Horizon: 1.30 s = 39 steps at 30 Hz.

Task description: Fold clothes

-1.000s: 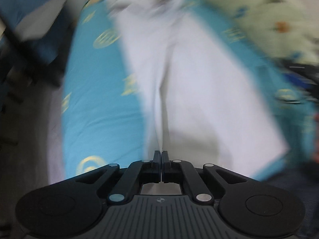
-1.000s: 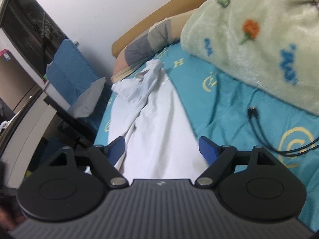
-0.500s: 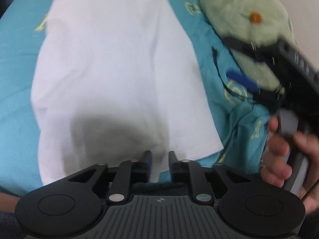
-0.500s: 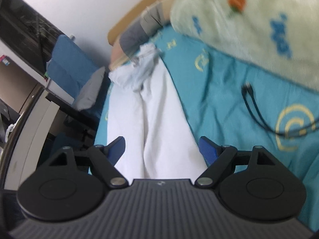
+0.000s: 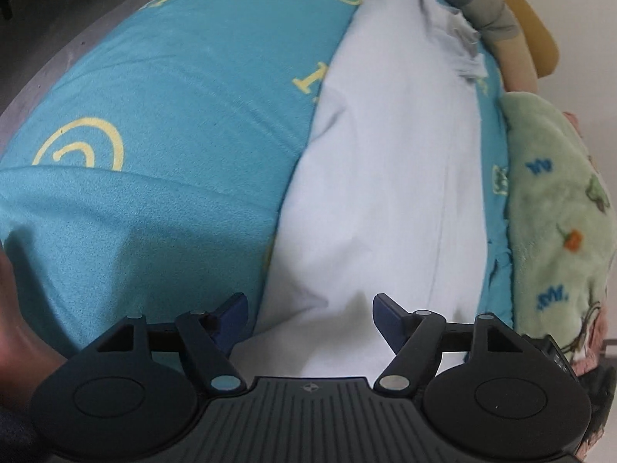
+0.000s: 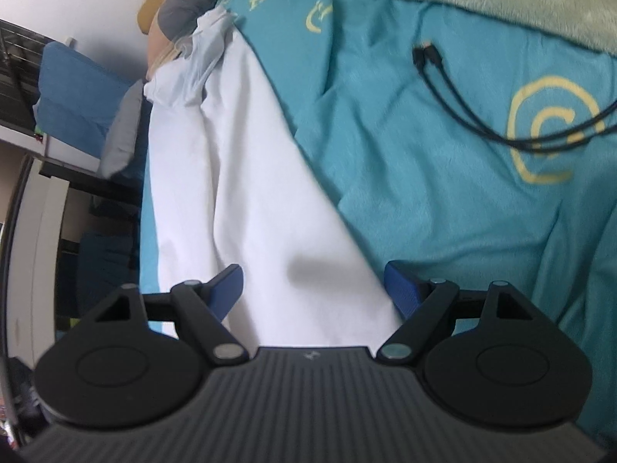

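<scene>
A white garment (image 5: 389, 177) lies lengthwise on a teal bedsheet (image 5: 173, 108), folded into a long strip with a crumpled far end (image 5: 451, 27). My left gripper (image 5: 310, 305) is open and empty, its jaws straddling the garment's near left edge. In the right wrist view the same garment (image 6: 239, 193) runs away from me. My right gripper (image 6: 314, 279) is open and empty over the garment's near right corner. Whether either gripper touches the cloth is unclear.
A green fleece blanket (image 5: 559, 212) lies along the right of the bed. A black cable (image 6: 482, 115) lies on the sheet right of the garment. A pillow (image 6: 185, 7) and wooden headboard (image 5: 540, 34) are at the far end. A blue chair (image 6: 77, 96) stands beside the bed.
My left gripper went from shut to wide open and swung to the garment's near left edge. My right gripper stayed open and moved lower and closer over the garment's near right corner.
</scene>
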Motion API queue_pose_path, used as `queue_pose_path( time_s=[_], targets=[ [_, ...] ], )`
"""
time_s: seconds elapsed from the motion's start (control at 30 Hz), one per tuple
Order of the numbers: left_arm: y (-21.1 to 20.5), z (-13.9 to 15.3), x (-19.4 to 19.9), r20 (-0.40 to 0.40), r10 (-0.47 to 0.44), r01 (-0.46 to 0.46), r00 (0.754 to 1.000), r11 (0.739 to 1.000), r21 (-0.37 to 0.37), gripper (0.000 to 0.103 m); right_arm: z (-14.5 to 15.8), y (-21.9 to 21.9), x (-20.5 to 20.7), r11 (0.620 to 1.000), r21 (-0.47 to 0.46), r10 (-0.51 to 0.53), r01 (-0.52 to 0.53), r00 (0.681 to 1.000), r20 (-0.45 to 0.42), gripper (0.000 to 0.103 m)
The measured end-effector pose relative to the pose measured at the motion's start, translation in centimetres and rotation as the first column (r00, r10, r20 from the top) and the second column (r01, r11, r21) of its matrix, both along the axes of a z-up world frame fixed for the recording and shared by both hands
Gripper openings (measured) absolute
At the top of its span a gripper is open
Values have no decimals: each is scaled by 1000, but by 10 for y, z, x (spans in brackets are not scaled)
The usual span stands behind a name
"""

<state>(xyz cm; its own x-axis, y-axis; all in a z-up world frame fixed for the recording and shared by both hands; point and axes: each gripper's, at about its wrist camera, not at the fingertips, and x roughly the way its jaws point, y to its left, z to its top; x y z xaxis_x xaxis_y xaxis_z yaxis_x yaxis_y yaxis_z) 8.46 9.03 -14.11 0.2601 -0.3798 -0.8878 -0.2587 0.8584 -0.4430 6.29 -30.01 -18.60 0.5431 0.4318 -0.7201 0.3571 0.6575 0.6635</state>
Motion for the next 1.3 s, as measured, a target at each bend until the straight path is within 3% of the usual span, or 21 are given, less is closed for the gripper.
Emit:
queue_pose_path(
  time_s=[0.07,0.23,0.37,0.47,0.5,0.57,0.63,0.67,0.7,0.73,0.77,0.8,0.83,0.93,1.07,1.3],
  targets=[
    [-5,-6,4,-21,-1,2,1000,999,40,78,-2,0,-2,999,44,3,-2,1000,-15,83],
    [-12,-10,5,-24,-12,13,1000,999,37,82,0,9,-7,992,116,53,-47,997,-47,83],
    [-24,-7,-1,-43,-89,91,995,995,37,81,10,31,-6,990,-26,134,-136,987,-93,81],
    [-36,-2,-7,-52,-159,161,986,986,47,64,21,54,-6,952,-210,195,-221,971,-136,81],
    [-38,-1,-10,-52,-170,173,984,983,61,53,22,59,-7,940,-242,208,-239,967,-149,81],
    [-43,3,-14,-50,-192,195,980,977,81,36,24,64,-10,930,-254,228,-266,959,-168,83],
    [-46,8,-17,-41,-207,210,977,975,79,14,24,67,-13,925,-221,273,-309,946,-176,83],
    [-45,12,-18,-31,-205,207,978,976,65,10,24,69,-15,921,-213,294,-327,940,-174,82],
    [-44,15,-19,-20,-202,202,979,978,50,5,25,71,-16,915,-216,307,-340,936,-175,78],
    [-42,18,-19,-11,-189,189,982,981,34,4,27,73,-18,908,-241,304,-342,935,-183,65],
    [-39,21,-20,-1,-172,172,985,985,18,4,29,75,-19,900,-274,294,-340,936,-195,47],
    [-37,24,-20,4,-162,162,987,987,8,3,30,76,-22,892,-298,291,-341,935,-201,36],
    [-36,27,-20,10,-152,152,988,988,-1,3,32,77,-24,887,-304,297,-348,933,-201,16],
    [-33,42,-19,39,-134,136,990,990,-40,3,42,68,-31,911,-250,302,-329,943,-142,8],
    [-27,69,-11,80,-100,107,992,990,-89,2,69,47,-41,949,-201,242,-244,970,-38,7],
    [7,154,-34,230,-43,85,972,980,-178,2,158,40,-43,973,-181,182,-146,963,198,6]
  ],
)
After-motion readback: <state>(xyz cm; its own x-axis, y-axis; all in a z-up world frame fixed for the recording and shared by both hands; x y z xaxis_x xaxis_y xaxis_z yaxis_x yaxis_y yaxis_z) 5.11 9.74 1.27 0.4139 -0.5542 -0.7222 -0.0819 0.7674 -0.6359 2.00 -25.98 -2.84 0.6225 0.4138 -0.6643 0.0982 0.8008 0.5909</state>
